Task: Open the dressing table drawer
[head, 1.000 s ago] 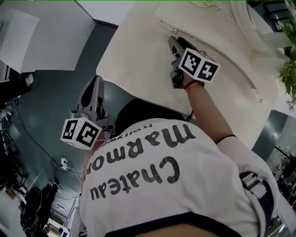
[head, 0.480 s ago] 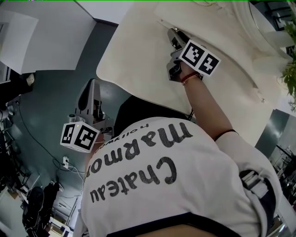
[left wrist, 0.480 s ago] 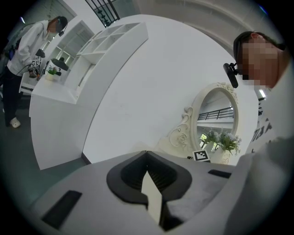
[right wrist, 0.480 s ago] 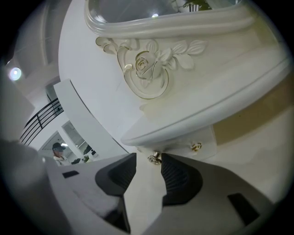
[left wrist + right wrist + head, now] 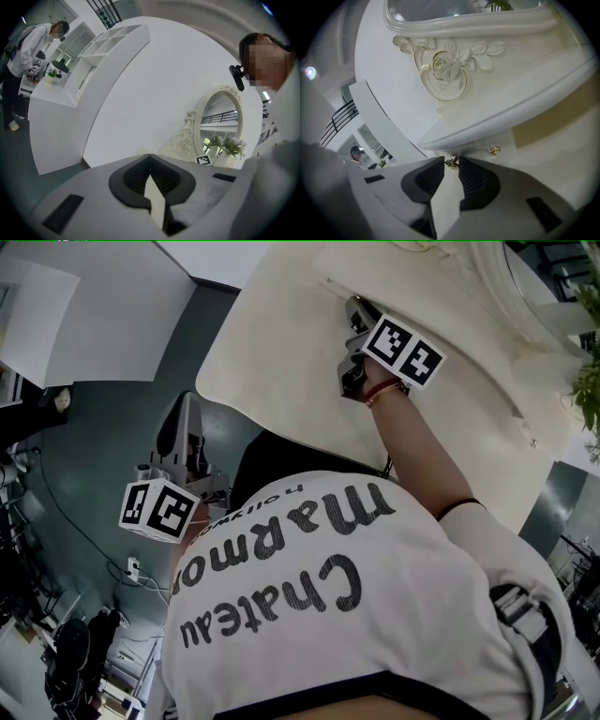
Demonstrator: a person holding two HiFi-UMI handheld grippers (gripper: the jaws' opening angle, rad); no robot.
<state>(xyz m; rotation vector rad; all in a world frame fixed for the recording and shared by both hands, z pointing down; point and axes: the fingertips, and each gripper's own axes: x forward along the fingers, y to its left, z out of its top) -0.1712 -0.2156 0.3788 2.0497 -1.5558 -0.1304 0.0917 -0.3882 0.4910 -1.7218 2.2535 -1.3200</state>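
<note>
The cream dressing table (image 5: 281,362) fills the top of the head view. Its small drawer (image 5: 508,140) sits under the ornate mirror base (image 5: 445,65) and carries two gold knobs (image 5: 495,150). My right gripper (image 5: 451,162) (image 5: 354,307) is at the drawer front. Its jaws are closing on the nearer gold knob (image 5: 451,163), and the tips touch it on both sides. My left gripper (image 5: 150,156) (image 5: 186,409) hangs off the table's left edge over the floor. It is shut with nothing in it and points at a white wall.
The oval mirror (image 5: 220,117) stands on the table with flowers (image 5: 227,146) beside it. A white counter with shelves (image 5: 93,56) and a person (image 5: 28,51) are far off to the left. Cables and gear (image 5: 84,643) lie on the grey floor.
My right gripper has shifted a little up the table toward the drawer front, and its marker cube has rolled slightly. The left gripper has barely drifted.
</note>
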